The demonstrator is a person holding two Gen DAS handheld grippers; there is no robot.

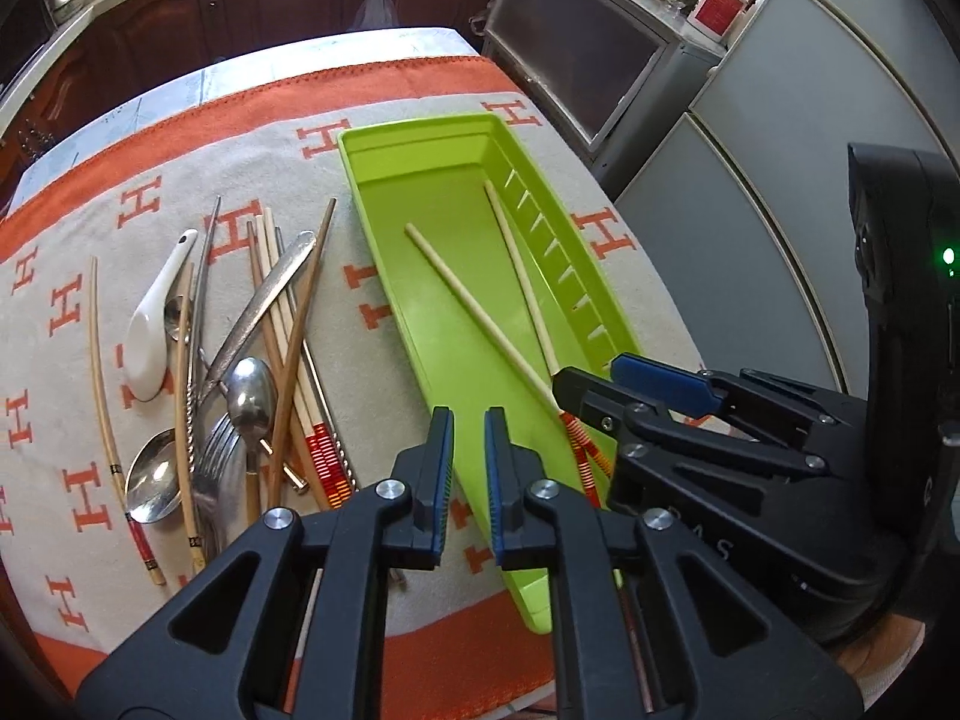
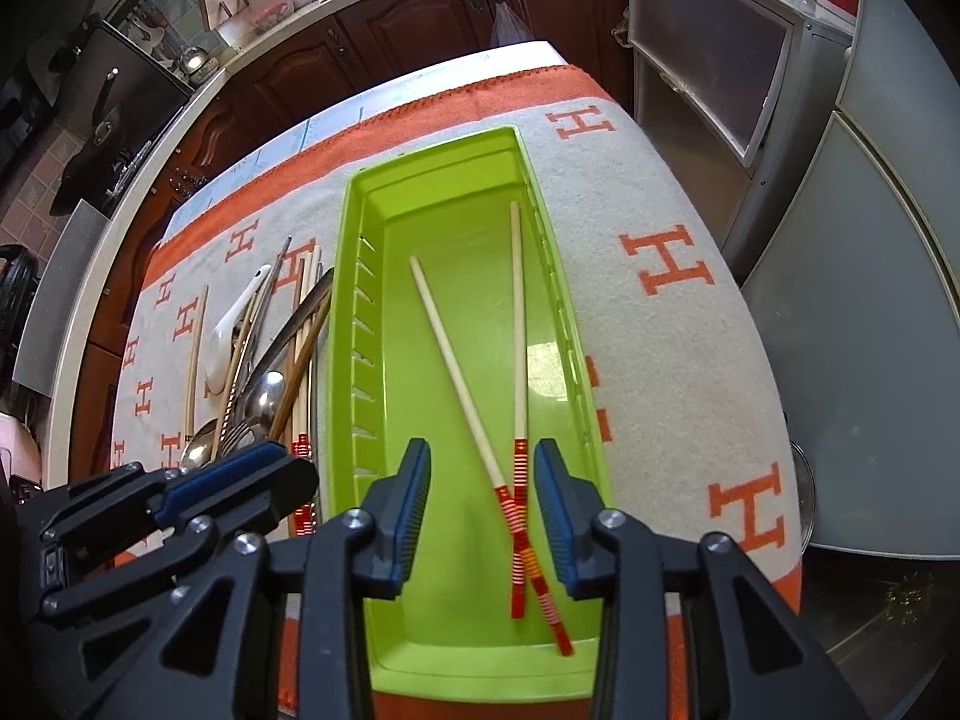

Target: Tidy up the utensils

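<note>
**Inspector:** Chopsticks (image 2: 516, 360), two of them with red-banded handles, lie in your green tray (image 2: 345, 276). They cross near the handle end, one running along the slotted wall, the other slanting across the floor. I judge the sorting as barely begun.

**Operator:** And my grippers?

**Inspector:** Your right gripper (image 2: 483, 510) hovers over the near end of the tray, jaws parted with a moderate gap and nothing between them; the crossed handles sit below that gap. Your left gripper (image 1: 468, 480) hangs by the tray's left rim, jaws narrow but not closed, also empty.

**Operator:** What remains?

**Inspector:** The pile (image 1: 240, 372) on the patterned cloth (image 1: 78, 312), just beside the tray: a white ceramic spoon (image 1: 153, 324), metal spoons, a fork, a butter knife and several chopsticks, overlapping one another. Two pale chopsticks lie apart at the pile's left edge.

**Operator:** Next move?

**Inspector:** In my judgement, you should take one piece from the pile with the left gripper, which is nearer. That calls for wider jaws and an item lying clear of the others. The banded chopsticks nearest the tray look accessible and match the pair already placed. Thin shafts lie flat on soft cloth, so close your jaws squarely across one.
</note>
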